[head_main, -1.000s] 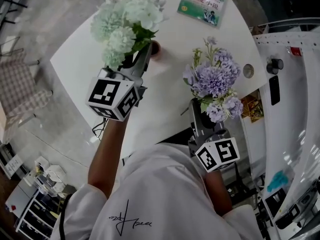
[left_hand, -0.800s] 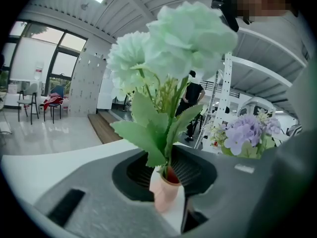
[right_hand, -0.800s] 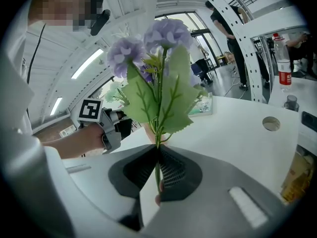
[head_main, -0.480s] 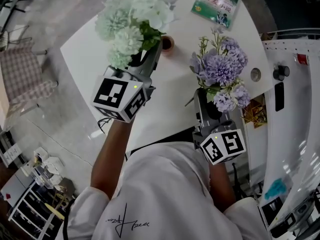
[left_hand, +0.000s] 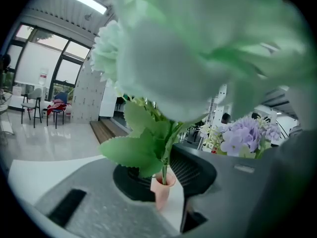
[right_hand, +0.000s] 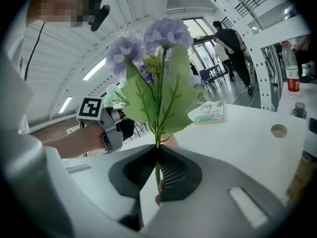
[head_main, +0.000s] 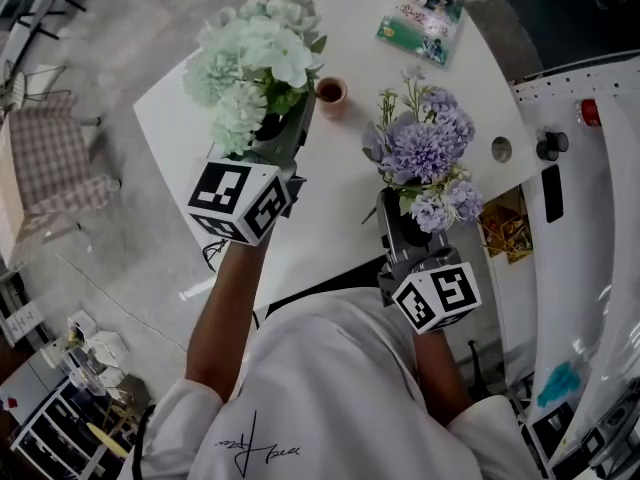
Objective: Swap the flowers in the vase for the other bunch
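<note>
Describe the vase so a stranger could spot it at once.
On the white table, look between the pale green bunch and the purple bunch. The vase is the small pinkish pot there, round and upright, unlike the flat book nearby.

Vase (head_main: 330, 93) mouth open from above; pale green bunch (head_main: 255, 53) hangs just beside it on the left, purple bunch (head_main: 420, 148) near on the right; a lane of bare white table (head_main: 340, 168) runs between the two. Booklet (head_main: 420, 18) lies at the far edge, well apart from the vase; white machine frame (head_main: 580, 198) with knobs walls the table's right side; checked chair (head_main: 50, 158) stands off the left edge.
</note>
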`<state>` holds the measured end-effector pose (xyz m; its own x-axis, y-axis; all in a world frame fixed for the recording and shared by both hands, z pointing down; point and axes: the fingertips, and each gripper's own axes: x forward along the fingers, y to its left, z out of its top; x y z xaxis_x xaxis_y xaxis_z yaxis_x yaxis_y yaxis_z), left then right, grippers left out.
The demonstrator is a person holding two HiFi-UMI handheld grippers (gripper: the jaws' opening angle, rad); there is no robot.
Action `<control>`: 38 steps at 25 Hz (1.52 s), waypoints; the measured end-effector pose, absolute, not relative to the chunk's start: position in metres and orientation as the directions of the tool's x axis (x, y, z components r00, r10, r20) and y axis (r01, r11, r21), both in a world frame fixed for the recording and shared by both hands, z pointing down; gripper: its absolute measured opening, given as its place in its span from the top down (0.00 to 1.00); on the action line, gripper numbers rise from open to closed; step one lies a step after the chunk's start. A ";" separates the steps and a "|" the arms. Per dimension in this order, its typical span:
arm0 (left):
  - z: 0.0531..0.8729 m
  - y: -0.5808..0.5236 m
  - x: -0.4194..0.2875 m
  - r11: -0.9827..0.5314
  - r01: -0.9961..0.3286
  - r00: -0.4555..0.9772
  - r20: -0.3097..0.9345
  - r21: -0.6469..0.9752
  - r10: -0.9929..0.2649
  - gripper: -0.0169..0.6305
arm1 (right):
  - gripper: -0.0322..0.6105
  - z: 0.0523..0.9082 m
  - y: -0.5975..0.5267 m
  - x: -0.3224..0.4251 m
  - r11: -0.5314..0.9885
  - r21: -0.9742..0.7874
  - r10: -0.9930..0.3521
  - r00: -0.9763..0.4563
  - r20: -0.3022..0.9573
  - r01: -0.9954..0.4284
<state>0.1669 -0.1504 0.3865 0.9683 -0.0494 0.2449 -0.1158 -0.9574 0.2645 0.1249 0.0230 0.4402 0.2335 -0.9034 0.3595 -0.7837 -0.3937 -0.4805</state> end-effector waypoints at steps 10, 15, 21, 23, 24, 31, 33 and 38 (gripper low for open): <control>0.370 -0.150 0.161 -0.962 -0.105 0.963 0.267 0.251 -0.035 0.86 | 0.91 0.432 0.024 0.119 -0.374 -0.488 -0.914 0.226 0.336 -0.788; 0.358 -0.152 0.157 -0.965 -0.099 0.963 0.266 0.244 -0.032 0.86 | 0.91 0.429 0.022 0.118 -0.367 -0.493 -0.919 0.226 0.323 -0.788; 0.344 -0.153 0.155 -0.960 -0.097 0.967 0.252 0.262 -0.029 0.86 | 0.91 0.422 0.021 0.116 -0.357 -0.492 -0.925 0.225 0.307 -0.794; 0.340 -0.152 0.154 -0.961 -0.093 0.969 0.246 0.260 -0.027 0.86 | 0.91 0.421 0.022 0.115 -0.355 -0.492 -0.926 0.225 0.304 -0.795; 0.339 -0.152 0.154 -0.962 -0.092 0.969 0.244 0.259 -0.027 0.86 | 0.91 0.421 0.022 0.115 -0.356 -0.492 -0.925 0.226 0.304 -0.794; 0.333 -0.150 0.149 -0.965 -0.084 0.972 0.233 0.250 -0.024 0.86 | 0.91 0.418 0.026 0.111 -0.356 -0.487 -0.927 0.234 0.294 -0.798; 0.331 -0.150 0.148 -0.965 -0.080 0.973 0.229 0.251 -0.021 0.86 | 0.91 0.417 0.027 0.111 -0.356 -0.487 -0.928 0.238 0.288 -0.798; 0.328 -0.149 0.144 -0.964 -0.075 0.974 0.227 0.254 -0.016 0.86 | 0.91 0.412 0.029 0.106 -0.359 -0.484 -0.927 0.242 0.287 -0.798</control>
